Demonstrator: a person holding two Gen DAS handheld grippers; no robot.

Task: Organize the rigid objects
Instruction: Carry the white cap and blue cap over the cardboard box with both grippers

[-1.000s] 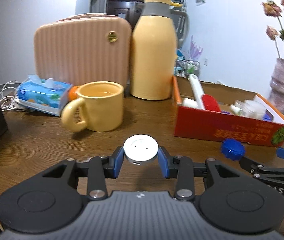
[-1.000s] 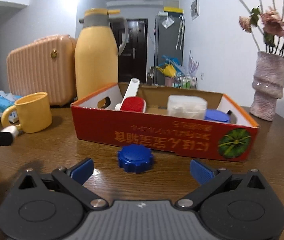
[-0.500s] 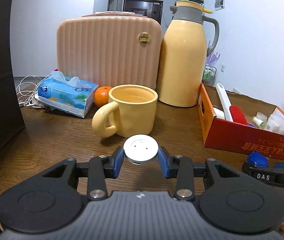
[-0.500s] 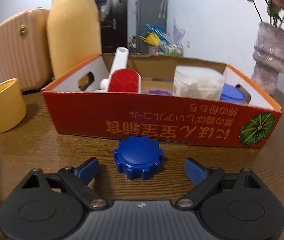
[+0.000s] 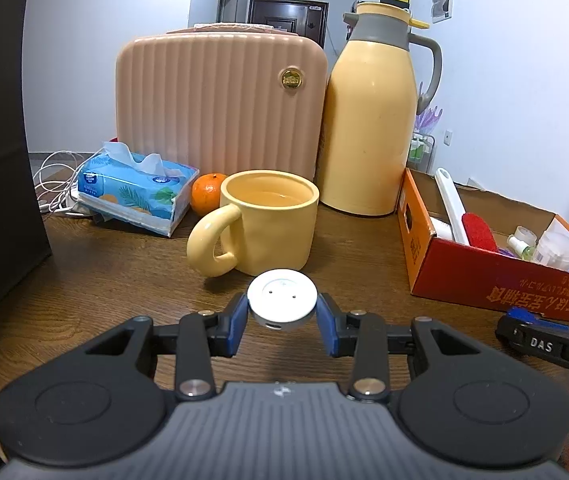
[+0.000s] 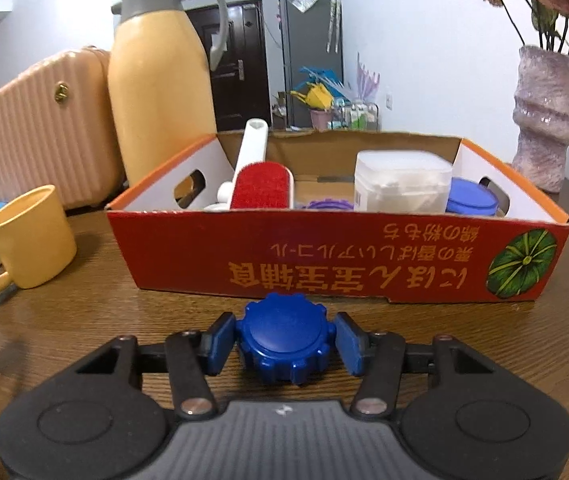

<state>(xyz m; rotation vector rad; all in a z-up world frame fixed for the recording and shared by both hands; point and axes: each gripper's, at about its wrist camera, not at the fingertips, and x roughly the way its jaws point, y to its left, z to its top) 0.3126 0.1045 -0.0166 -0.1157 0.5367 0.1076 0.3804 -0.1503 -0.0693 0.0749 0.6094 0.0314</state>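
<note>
My left gripper (image 5: 282, 324) is shut on a small white round disc (image 5: 282, 300) and holds it just above the wooden table, in front of a yellow mug (image 5: 268, 220). In the right wrist view my right gripper (image 6: 284, 338) is closing on a blue ridged cap (image 6: 282, 336), which lies on the table. Both blue pads sit against the cap's sides. Right behind the cap stands the red cardboard box (image 6: 324, 264), which holds a red brush (image 6: 262, 186), a white container (image 6: 402, 180) and a blue lid (image 6: 470, 196). The box (image 5: 504, 280) lies to the right of my left gripper.
A yellow thermos (image 5: 368, 120) and a ribbed pink case (image 5: 220, 104) stand at the back. A tissue pack (image 5: 136, 192), an orange (image 5: 206, 194) and white cables lie at the left. A vase (image 6: 544, 116) with dried flowers stands right of the box.
My right gripper moved forward to the blue cap and its jaws came in from wide open to the cap's sides. My left gripper shifted sideways with the white disc, then held still.
</note>
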